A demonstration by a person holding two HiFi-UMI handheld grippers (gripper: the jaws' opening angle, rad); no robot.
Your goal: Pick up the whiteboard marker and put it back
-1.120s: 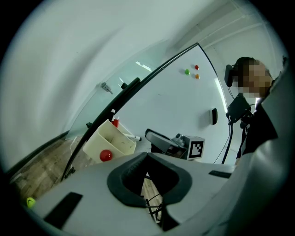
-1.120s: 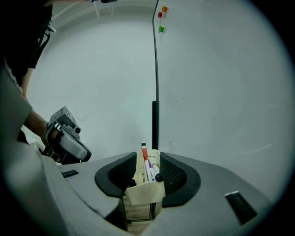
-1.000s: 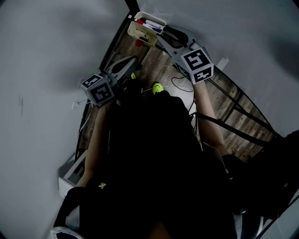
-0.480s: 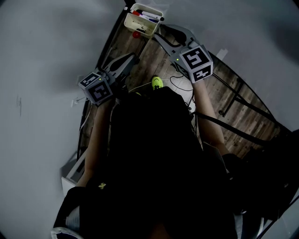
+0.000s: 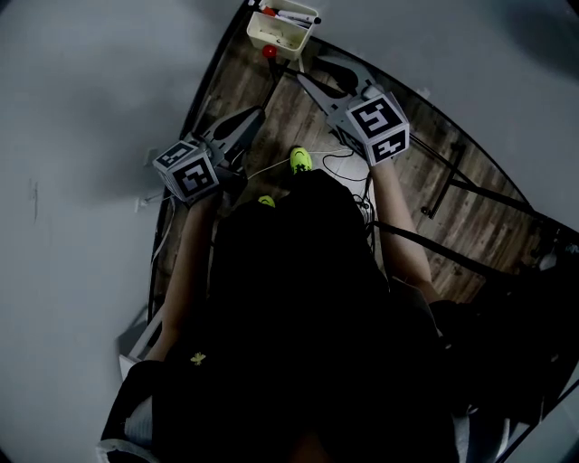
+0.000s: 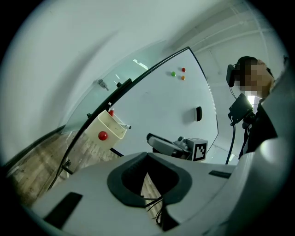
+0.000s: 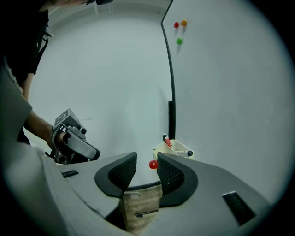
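Observation:
A cream tray [image 5: 276, 36] hangs at the whiteboard's lower edge, with whiteboard markers [image 5: 291, 16] lying in it and a red magnet [image 5: 269, 52] on its front. My right gripper [image 5: 306, 70] is open and holds nothing, a short way from the tray. In the right gripper view [image 7: 146, 161] the tray [image 7: 177, 148], a marker [image 7: 183, 152] and the magnet [image 7: 152, 164] show beyond the jaws. My left gripper [image 5: 254, 115] is lower and to the left, its tips together and holding nothing. In the left gripper view [image 6: 147, 156] the tray [image 6: 109, 126] is at the far left.
The whiteboard [image 6: 161, 106] carries three small magnets [image 6: 177, 73] and a black eraser [image 6: 198, 113]. Below are a wood floor, loose cables [image 5: 344, 163], the person's yellow-green shoes [image 5: 300, 160] and dark stand legs [image 5: 452, 172]. A grey wall fills the left.
The right gripper, close against the tray a second ago, now stands apart from it. The tray has slid toward the top of the head view. The left gripper stays low.

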